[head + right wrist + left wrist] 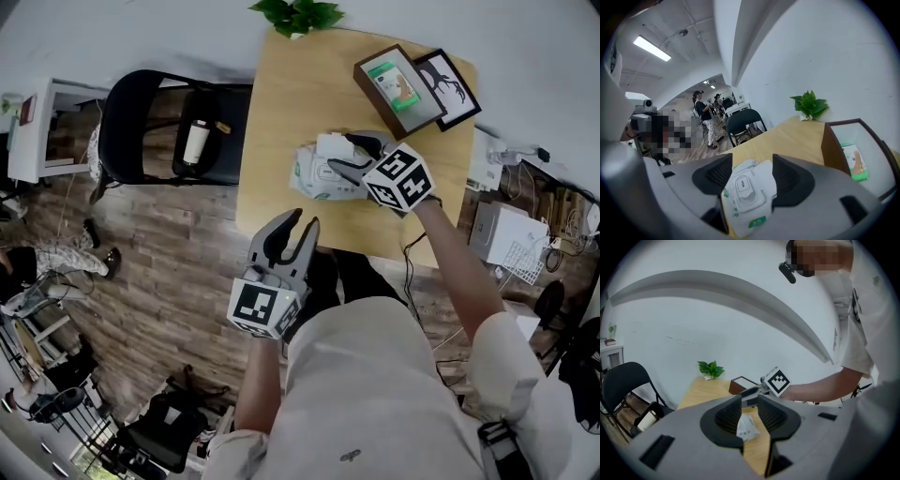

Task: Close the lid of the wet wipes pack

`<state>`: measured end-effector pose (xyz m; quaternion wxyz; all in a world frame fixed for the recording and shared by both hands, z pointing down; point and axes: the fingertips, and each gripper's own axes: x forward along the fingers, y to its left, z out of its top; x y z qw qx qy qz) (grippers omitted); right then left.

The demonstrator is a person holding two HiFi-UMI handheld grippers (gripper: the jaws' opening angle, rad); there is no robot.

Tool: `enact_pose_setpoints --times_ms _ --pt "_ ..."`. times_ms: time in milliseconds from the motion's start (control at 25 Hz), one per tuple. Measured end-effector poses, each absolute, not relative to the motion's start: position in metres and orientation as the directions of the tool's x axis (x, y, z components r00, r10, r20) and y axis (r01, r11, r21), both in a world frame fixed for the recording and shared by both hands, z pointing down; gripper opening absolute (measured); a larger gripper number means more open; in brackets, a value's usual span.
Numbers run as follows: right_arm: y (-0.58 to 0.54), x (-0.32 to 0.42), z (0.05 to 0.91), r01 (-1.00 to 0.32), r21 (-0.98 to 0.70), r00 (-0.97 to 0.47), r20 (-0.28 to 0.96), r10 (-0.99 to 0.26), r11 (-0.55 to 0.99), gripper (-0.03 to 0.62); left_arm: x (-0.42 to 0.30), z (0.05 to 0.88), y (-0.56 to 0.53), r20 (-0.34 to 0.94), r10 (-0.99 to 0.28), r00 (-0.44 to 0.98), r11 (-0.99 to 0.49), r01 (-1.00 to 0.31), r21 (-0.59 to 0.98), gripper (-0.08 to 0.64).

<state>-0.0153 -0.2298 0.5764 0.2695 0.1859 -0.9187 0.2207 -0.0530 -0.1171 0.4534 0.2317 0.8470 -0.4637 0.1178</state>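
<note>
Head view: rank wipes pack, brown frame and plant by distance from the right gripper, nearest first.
1. Wipes pack: directly at the right gripper, middle of the table.
2. Brown frame: beyond the gripper, to its right.
3. Plant: at the table's far edge.

Plant point(298, 14), brown frame point(401, 91) and black frame point(448, 89) on wooden table point(281, 112), black chair point(141, 122) beside.

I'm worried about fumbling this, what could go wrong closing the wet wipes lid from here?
The left gripper hangs clear of the wipes pack, so nothing steadies it on the table; it may slide when pressed. The right gripper is open over the lid, so a jaw could miss it and dent the pack.
</note>
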Motion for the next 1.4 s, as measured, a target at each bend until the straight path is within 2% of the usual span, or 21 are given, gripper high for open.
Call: enact_pose_setpoints --times_ms 880,1400 --pt "-0.248 -0.033 0.651 -0.419 -0.364 -0.713 0.699 -0.052 0.832 0.344 -0.047 0.464 -0.109 0.419 -0.722 0.551 -0.452 -0.834 0.317 0.104" --pt "-0.242 -0.036 0.661 -0.407 -0.360 -0.695 0.719 -0.028 0.840 0.353 -0.047 0.461 -0.106 0.406 -0.726 0.555 -0.445 -0.829 0.338 0.103"
